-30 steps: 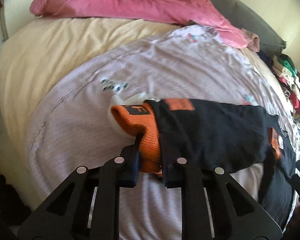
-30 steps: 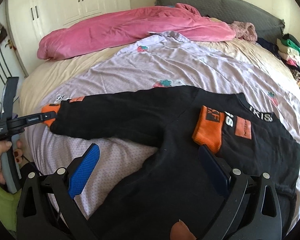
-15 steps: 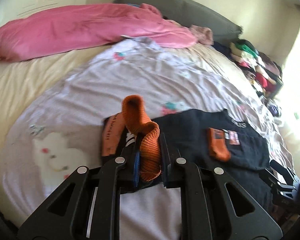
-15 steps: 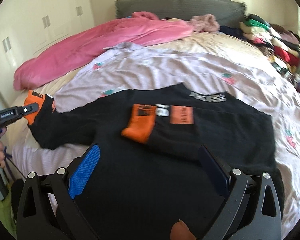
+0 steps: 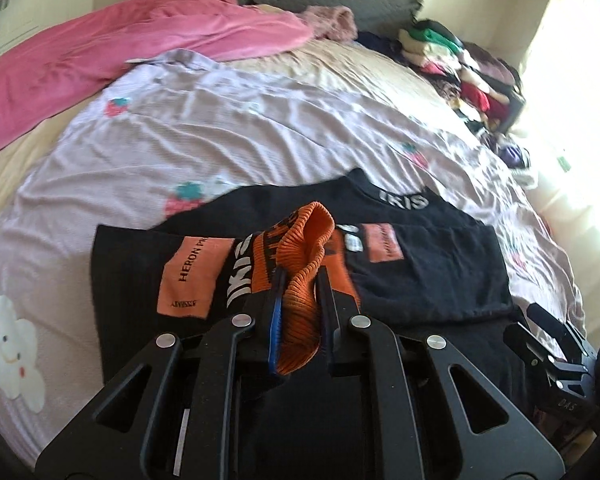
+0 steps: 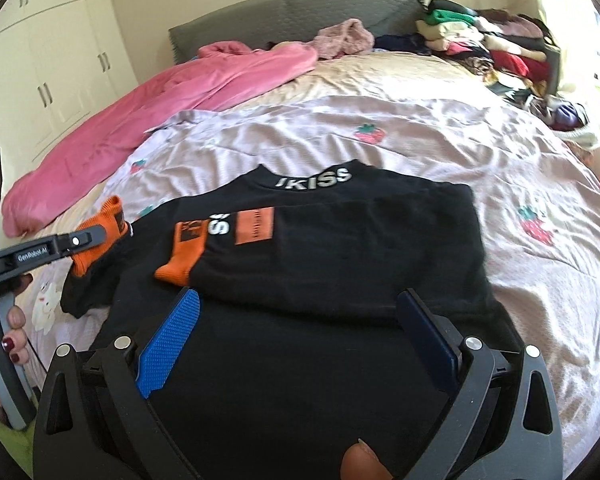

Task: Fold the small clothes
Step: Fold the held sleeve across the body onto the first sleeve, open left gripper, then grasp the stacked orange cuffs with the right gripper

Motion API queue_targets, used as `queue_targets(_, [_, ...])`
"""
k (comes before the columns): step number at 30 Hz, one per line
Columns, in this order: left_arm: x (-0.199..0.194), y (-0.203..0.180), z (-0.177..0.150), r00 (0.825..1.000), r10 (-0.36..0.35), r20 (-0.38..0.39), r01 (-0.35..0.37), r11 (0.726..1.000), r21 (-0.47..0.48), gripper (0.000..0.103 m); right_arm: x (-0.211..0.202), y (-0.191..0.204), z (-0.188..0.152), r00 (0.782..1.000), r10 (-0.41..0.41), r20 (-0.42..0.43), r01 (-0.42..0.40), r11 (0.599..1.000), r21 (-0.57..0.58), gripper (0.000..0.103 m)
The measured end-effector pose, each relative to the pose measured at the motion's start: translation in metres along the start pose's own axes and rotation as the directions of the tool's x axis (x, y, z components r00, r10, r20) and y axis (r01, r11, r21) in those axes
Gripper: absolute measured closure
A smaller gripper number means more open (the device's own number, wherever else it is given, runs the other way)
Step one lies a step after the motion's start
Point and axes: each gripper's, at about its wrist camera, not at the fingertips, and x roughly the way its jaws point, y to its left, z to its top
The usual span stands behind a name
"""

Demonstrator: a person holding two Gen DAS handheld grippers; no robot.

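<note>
Collar (image 6: 314, 178) reads "KISS" – orange patch (image 5: 190, 276) "HERON" – left gripper (image 6: 80, 246) "GenRobot.AI"

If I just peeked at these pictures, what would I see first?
Probably the bright orange cuff pinched in the left tongs, lifted over the black sweater spread on the bed. Then the big pink blanket lying toward the headboard, and the right tongs wide open above the sweater's lower part.

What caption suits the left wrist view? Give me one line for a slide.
Left hand-held gripper clamps the orange cuff of a black sweater above the bed.
</note>
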Motion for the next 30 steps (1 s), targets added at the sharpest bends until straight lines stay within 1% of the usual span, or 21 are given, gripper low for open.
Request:
queue_targets(6, [0.020,-0.028,-0.004,0.999,-0.024,-0.040,0.025,0.999,0.033,0.095,0.000,-0.016,-0.002,1.000,-0.012,0.000,0.012,0.999,0.030,0.005])
queue_targets(9, [0.026,-0.036,-0.008,0.997,-0.052,-0.060,0.054,0.998,0.033,0.091,0.002,-0.020,-0.003,1.000,-0.014,-0.002,0.014,0.999,0.039,0.005])
queue_targets(10, [0.028,-0.038,-0.009,0.995,-0.074,-0.068,0.076,0.997,0.026,0.090,0.002,-0.021,-0.003,1.000,-0.013,-0.003,0.013,0.999,0.040,0.005])
queue_targets(11, [0.028,-0.039,-0.009,0.993,-0.089,-0.073,0.090,0.996,0.020,0.085,0.003,-0.021,-0.003,1.000,-0.015,-0.005,0.015,0.999,0.042,0.005])
queue_targets(12, [0.028,-0.040,-0.010,0.993,-0.096,-0.075,0.097,0.995,0.020,0.083,0.005,-0.021,-0.003,1.000,-0.013,-0.009,0.013,0.999,0.041,0.005])
queue_targets(15, [0.025,-0.041,-0.010,0.995,-0.084,-0.062,0.086,0.996,0.027,0.076,0.010,-0.018,-0.004,1.000,-0.007,-0.022,0.008,0.999,0.036,0.005])
queue_targets(16, [0.023,-0.037,-0.009,0.995,-0.080,-0.057,0.081,0.996,0.020,0.071,0.013,-0.013,-0.005,1.000,-0.001,-0.028,0.001,1.000,0.026,0.005])
queue_targets(18, [0.020,-0.030,-0.007,0.997,-0.058,-0.044,0.059,0.998,0.010,0.065,0.017,-0.004,-0.006,0.999,0.013,-0.039,-0.013,1.000,0.009,0.005])
queue_targets(20, [0.015,-0.019,-0.004,1.000,-0.022,-0.019,0.022,1.000,0.003,0.054,0.023,0.007,-0.005,0.998,0.032,-0.052,-0.033,0.999,-0.011,0.005])
queue_targets(21, [0.013,-0.014,-0.003,1.000,-0.001,-0.009,0.001,1.000,0.001,0.051,0.025,0.013,-0.005,0.997,0.047,-0.060,-0.049,0.999,-0.020,0.005])
queue_targets(23, [0.009,-0.001,-0.001,0.997,0.069,0.020,-0.069,0.998,0.002,0.041,0.032,0.028,-0.005,0.993,0.094,-0.078,-0.097,0.994,-0.040,0.005])
queue_targets(24, [0.008,0.006,-0.001,0.993,0.109,0.035,-0.109,0.994,0.002,0.040,0.035,0.036,-0.005,0.990,0.111,-0.090,-0.116,0.992,-0.050,0.005])
queue_targets(26, [0.006,0.018,-0.002,0.985,0.164,0.046,-0.164,0.986,-0.005,0.038,0.041,0.049,-0.006,0.984,0.141,-0.111,-0.150,0.986,-0.069,0.005])
queue_targets(27, [0.005,0.024,-0.002,0.984,0.174,0.045,-0.173,0.985,-0.016,0.033,0.045,0.056,-0.006,0.980,0.158,-0.124,-0.168,0.983,-0.075,0.005])
queue_targets(28, [0.004,0.034,-0.003,0.983,0.181,0.041,-0.180,0.983,-0.041,0.024,0.052,0.065,-0.006,0.975,0.171,-0.146,-0.184,0.979,-0.085,0.006])
queue_targets(30, [0.002,0.045,-0.003,0.982,0.185,0.040,-0.182,0.981,-0.063,0.024,0.059,0.074,-0.008,0.968,0.188,-0.169,-0.206,0.974,-0.096,0.008])
